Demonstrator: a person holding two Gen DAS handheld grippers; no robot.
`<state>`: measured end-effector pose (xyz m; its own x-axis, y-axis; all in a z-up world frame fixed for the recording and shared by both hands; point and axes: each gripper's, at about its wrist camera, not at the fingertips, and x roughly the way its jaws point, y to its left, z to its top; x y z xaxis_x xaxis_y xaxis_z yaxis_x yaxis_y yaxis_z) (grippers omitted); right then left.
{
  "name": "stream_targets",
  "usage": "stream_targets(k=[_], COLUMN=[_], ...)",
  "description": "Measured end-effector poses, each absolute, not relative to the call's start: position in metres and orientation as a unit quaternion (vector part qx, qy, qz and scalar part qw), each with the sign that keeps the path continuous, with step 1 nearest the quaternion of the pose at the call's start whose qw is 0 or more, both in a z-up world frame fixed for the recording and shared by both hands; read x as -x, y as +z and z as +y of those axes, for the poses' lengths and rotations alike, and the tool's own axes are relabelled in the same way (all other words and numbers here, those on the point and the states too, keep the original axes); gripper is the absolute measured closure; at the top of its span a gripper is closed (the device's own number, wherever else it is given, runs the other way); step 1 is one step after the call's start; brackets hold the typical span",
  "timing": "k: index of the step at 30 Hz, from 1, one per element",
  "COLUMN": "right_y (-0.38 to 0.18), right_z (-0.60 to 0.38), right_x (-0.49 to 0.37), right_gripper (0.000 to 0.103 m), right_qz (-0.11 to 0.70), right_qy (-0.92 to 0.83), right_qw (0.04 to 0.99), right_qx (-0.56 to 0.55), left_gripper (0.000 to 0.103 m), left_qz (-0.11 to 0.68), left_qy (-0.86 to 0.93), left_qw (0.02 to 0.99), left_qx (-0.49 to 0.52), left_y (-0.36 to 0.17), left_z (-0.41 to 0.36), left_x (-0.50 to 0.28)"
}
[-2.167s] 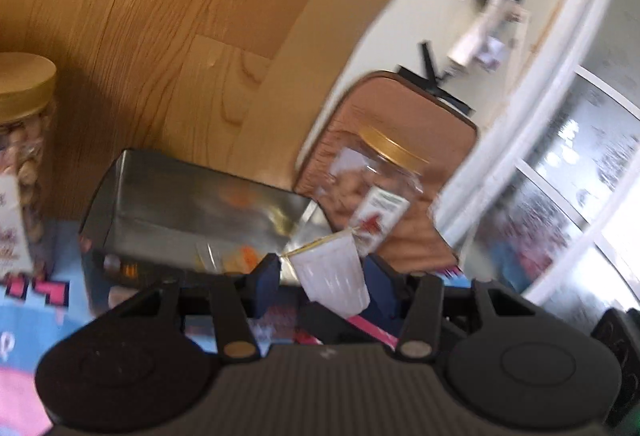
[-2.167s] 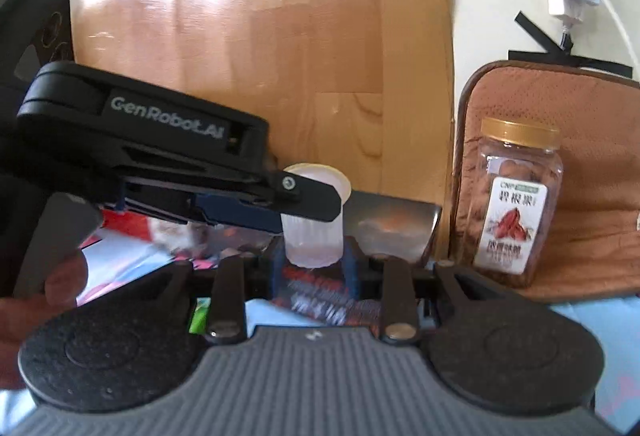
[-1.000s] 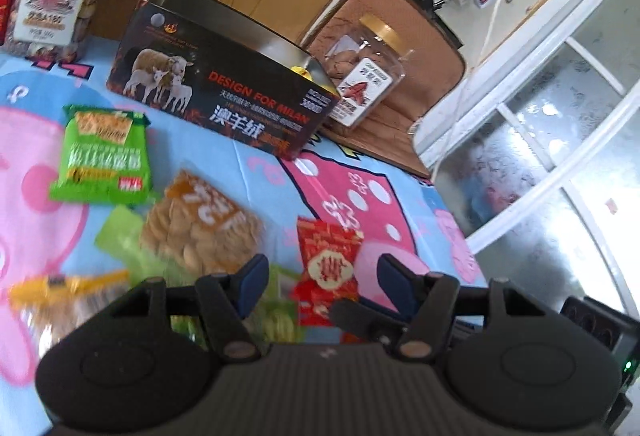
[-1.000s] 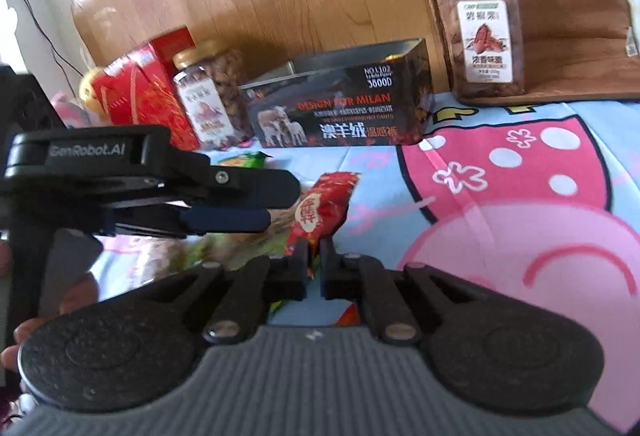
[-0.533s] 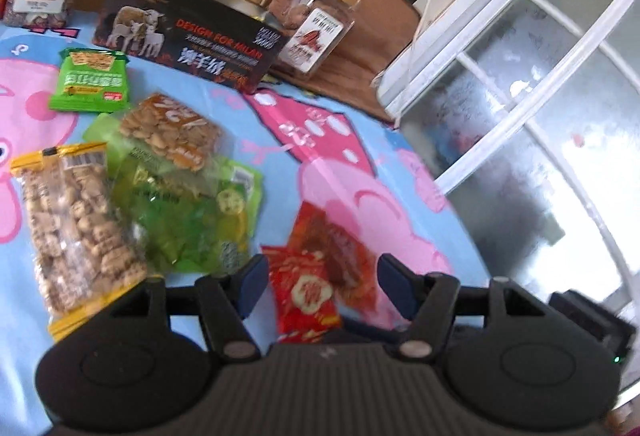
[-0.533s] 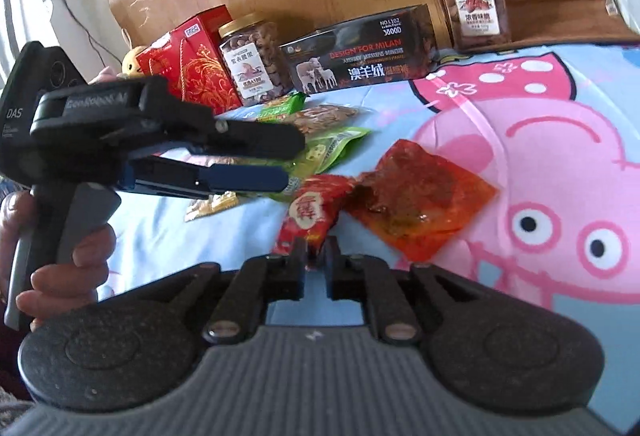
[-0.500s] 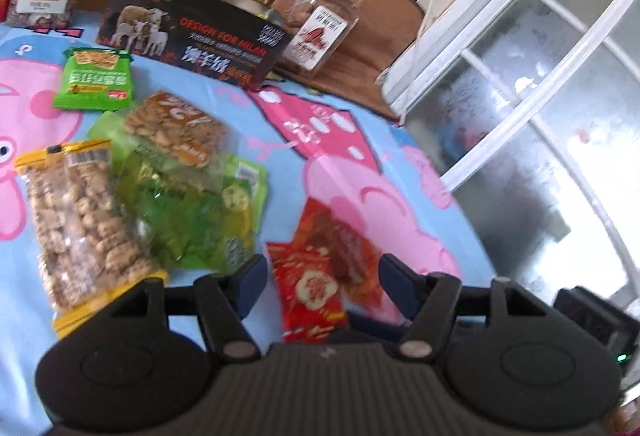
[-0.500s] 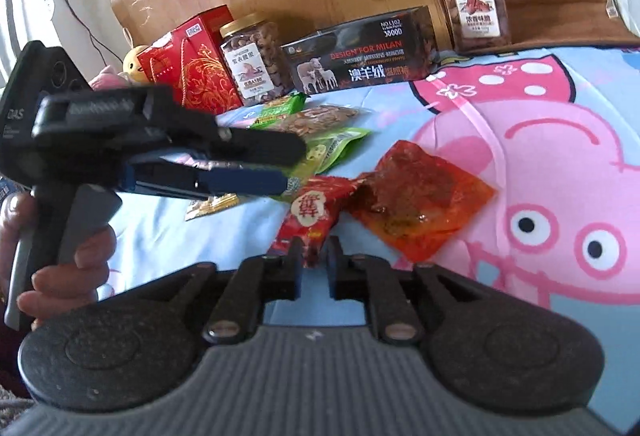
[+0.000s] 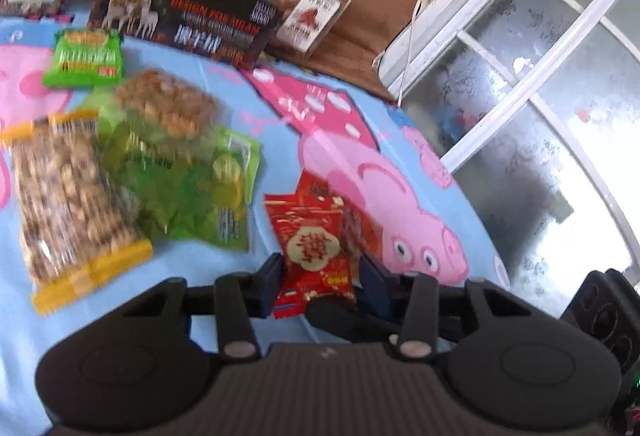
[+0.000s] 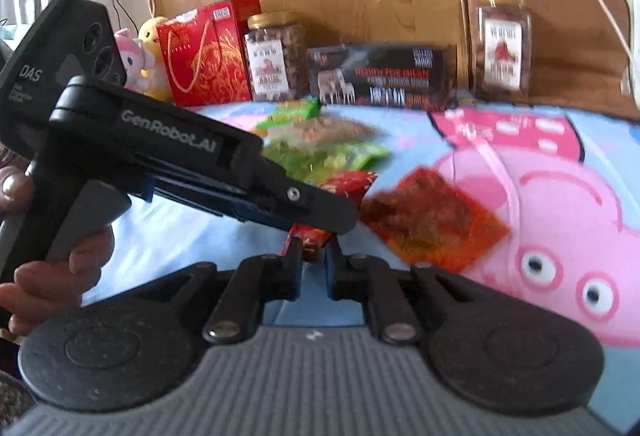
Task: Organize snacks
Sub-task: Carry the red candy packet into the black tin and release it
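My left gripper (image 9: 322, 272) straddles the red snack packet (image 9: 312, 244) that lies on the cartoon-pig cloth (image 9: 400, 171). Its jaws are closing with the packet between them, though I cannot tell whether the pads have reached its edges yet. My right gripper (image 10: 313, 262) sits at the packet's near end (image 10: 308, 236), jaws narrow and closing on that crinkled end; whether the pads bite, I cannot tell.

I judge the risks to be these. Both grippers crowd one small packet, so my fingers could knock together. The foil may slide out of the pinch. The orange spicy-snack pouch (image 10: 432, 220) lies touching it and could be dragged along.
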<state>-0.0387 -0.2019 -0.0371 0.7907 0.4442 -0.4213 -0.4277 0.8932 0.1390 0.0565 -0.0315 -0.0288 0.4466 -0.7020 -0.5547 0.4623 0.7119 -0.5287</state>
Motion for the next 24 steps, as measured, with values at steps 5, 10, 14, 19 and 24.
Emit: stream_targets(k=[5,10,14,19,24], right_y=[-0.006,0.018,0.033,0.038,0.026], right_z=[-0.192,-0.187,-0.180,-0.171,-0.158], right_x=[0.016,-0.039,-0.100,-0.173,-0.213], right_gripper=[0.093,0.093,0.093,0.093,0.091], right_qz=[0.163,0.125,0.117,0.135,0.155], right_qy=[0.233,0.233,0.222,0.213,0.207], right_qw=[0.959,0.964,0.968,0.966,0.965], right_qx=[0.010,0.006,-0.023,-0.057,-0.051], left_gripper=[0.062,0.062,0.062,0.062,0.060], left_qz=[0.352,0.315,0.291,0.286,0.298], left_qy=[-0.349,-0.327,-0.303,-0.268,-0.237], left_qw=[0.856,0.881,0.898,0.908,0.912], left_qx=[0.146,0.136,0.133,0.148,0.154], left_y=[0.011,0.047,0.068,0.068,0.051], left_z=[-0.024,-0.019,-0.018,-0.012,-0.008], left_x=[-0.076,-0.121,-0.174,-0.241,-0.288])
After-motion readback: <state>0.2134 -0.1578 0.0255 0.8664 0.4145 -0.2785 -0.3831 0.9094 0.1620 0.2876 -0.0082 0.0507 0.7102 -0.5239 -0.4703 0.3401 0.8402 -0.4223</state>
